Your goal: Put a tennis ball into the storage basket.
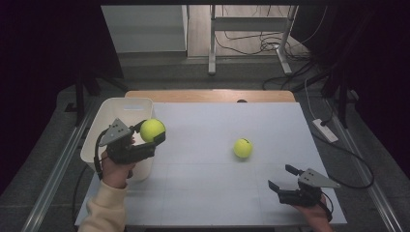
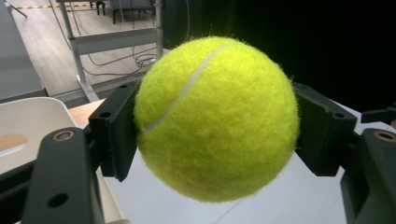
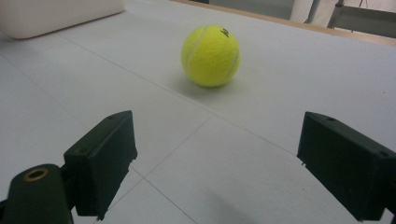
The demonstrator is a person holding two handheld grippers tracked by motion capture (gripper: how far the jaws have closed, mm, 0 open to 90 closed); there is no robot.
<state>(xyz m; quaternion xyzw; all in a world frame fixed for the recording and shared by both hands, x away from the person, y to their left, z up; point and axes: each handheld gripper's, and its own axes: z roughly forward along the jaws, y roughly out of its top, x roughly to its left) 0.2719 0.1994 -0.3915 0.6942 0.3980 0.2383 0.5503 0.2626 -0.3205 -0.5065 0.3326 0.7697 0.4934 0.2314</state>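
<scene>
A yellow tennis ball (image 1: 152, 129) (image 2: 217, 119) hangs above the table's left side, next to a white bin (image 1: 112, 116). My left gripper (image 1: 150, 131) (image 2: 215, 135) is shut on it, with both pads pressed against its sides. A second tennis ball (image 1: 242, 148) (image 3: 211, 55) rests on the white table top (image 1: 212, 193) right of the middle. My right gripper (image 1: 281, 178) (image 3: 219, 163) sits low near the front right corner, open, with its jaws pointing toward that ball and nothing between them.
The white bin (image 2: 28, 121) (image 3: 56, 14) stands at the table's left edge, with its inside mostly hidden. A wooden strip (image 1: 210, 95) runs along the far edge. Cables and desk legs lie on the floor beyond.
</scene>
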